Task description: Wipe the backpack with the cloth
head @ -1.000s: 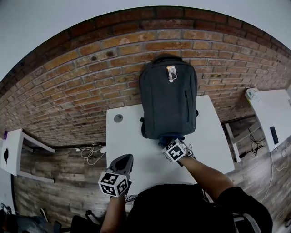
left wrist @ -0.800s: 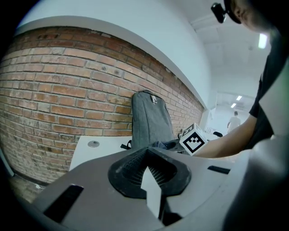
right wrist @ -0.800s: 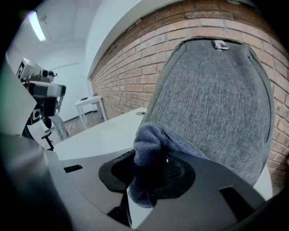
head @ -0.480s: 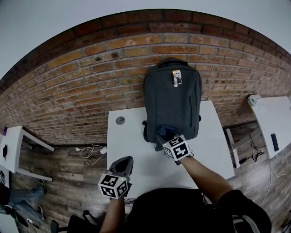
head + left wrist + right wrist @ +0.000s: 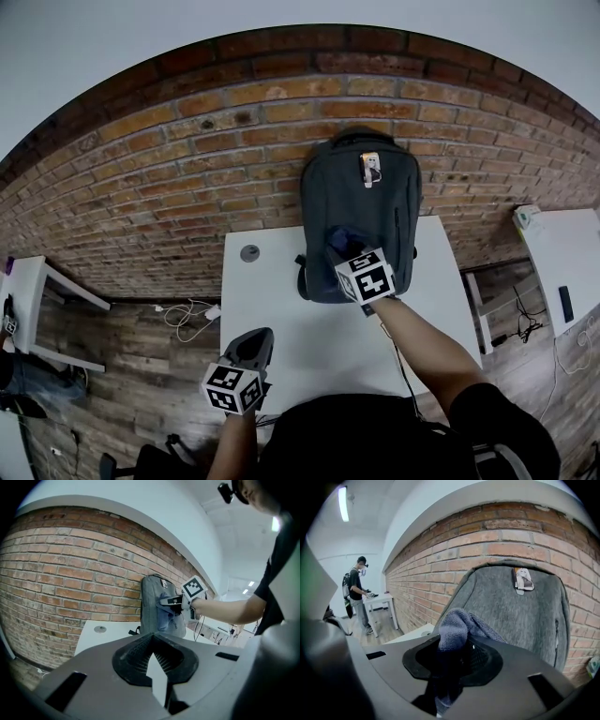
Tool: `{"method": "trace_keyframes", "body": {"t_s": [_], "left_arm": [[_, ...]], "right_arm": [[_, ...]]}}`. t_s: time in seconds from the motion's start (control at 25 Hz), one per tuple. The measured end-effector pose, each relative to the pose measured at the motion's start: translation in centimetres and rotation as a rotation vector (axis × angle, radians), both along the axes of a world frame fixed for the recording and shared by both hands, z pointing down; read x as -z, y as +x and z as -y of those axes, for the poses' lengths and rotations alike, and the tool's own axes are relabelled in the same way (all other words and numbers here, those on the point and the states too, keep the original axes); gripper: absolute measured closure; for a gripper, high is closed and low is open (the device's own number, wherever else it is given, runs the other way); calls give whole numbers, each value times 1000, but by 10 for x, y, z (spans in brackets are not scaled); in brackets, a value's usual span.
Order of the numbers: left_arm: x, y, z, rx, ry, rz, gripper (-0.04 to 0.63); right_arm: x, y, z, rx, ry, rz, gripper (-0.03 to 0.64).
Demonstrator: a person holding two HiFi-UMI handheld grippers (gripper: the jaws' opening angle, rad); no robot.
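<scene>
A dark grey backpack [image 5: 361,211] stands upright on the white table [image 5: 272,309], leaning against the brick wall, with a small tag [image 5: 371,169] near its top. My right gripper [image 5: 341,246] is shut on a blue-grey cloth [image 5: 457,625] and presses it against the lower front of the backpack [image 5: 520,616]. From the left gripper view the cloth [image 5: 165,613] shows bunched on the bag [image 5: 154,606]. Over the table's near left edge my left gripper [image 5: 255,345] hangs back from the bag, jaws shut with nothing between them.
A small round grey cap [image 5: 248,252] sits in the table's far left corner. Cables [image 5: 187,314] lie on the wooden floor at left. Another white table [image 5: 562,253] stands at right. A person [image 5: 357,590] stands far off by a small table.
My right gripper has slid the cloth up the backpack's front, from its bottom edge to the lower middle. The left gripper has stayed in place.
</scene>
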State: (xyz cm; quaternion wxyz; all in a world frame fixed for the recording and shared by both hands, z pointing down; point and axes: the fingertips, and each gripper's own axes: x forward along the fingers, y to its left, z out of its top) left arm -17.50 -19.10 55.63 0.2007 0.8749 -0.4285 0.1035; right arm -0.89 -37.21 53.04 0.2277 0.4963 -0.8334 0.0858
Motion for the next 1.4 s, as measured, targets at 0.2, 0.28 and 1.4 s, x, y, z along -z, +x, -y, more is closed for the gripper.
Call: {"method": "trace_keyframes", "body": {"t_s": [0.2,0.28,1.4], "left_arm": [[-5,-4,0,16,-15,-1,599],[-6,-6,2,21,-15,-1,598],[-8,-15,4,51,-27,-1,598]], "right_arm": [[35,16,45,-40,56,-9,514],[50,19,62,-33,79,-11,514],[125,-38,115,142,201,48,514]]}}
